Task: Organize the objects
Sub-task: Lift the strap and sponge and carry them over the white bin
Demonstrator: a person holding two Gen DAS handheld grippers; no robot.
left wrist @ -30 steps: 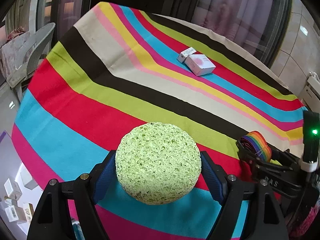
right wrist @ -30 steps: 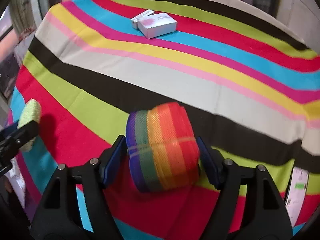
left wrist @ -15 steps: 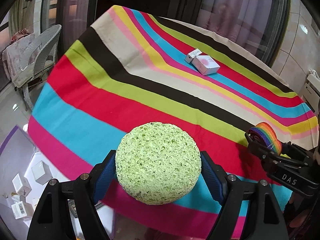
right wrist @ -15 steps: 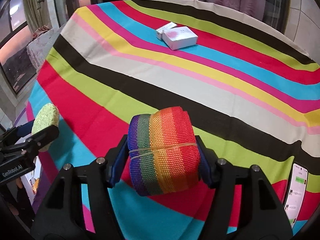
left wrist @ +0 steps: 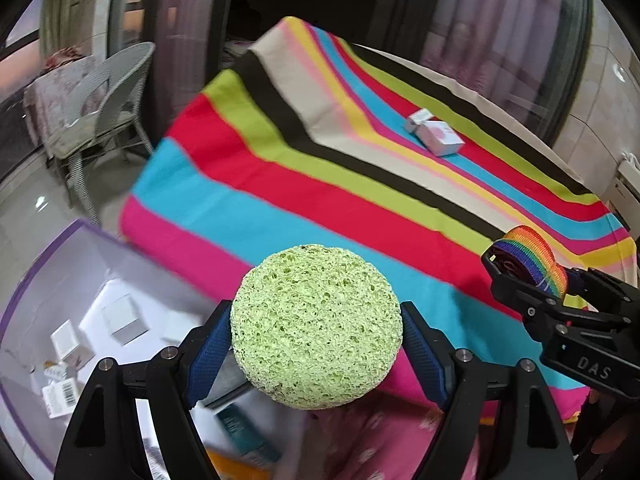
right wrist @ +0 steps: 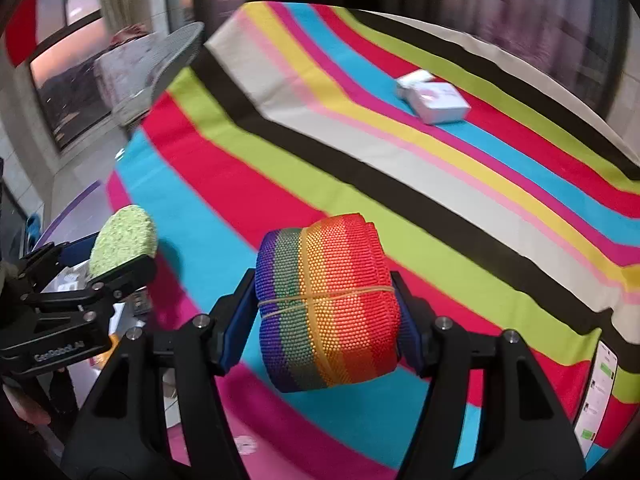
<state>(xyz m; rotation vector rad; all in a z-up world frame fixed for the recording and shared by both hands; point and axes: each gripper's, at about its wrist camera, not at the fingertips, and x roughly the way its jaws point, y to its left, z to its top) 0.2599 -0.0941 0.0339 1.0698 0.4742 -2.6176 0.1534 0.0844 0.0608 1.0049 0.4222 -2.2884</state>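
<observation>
A round green sponge sits between the blue pads of my left gripper, which is shut on it. The sponge hangs past the near edge of the striped tablecloth, above a purple-rimmed bin. My right gripper is shut on a rainbow strap roll bound with a rubber band, held above the near stripes. Each view shows the other hand's load: the roll at the right, the sponge at the left.
Two white boxes lie side by side on the far stripes, also seen as the boxes. The bin on the floor holds several small boxes. A phone lies at the table's right front. A wicker chair stands at the left.
Both grippers have drawn back toward the table's near-left edge, still holding their loads. The floor bin has come into the left wrist view. The right jaws squeezed the roll slightly.
</observation>
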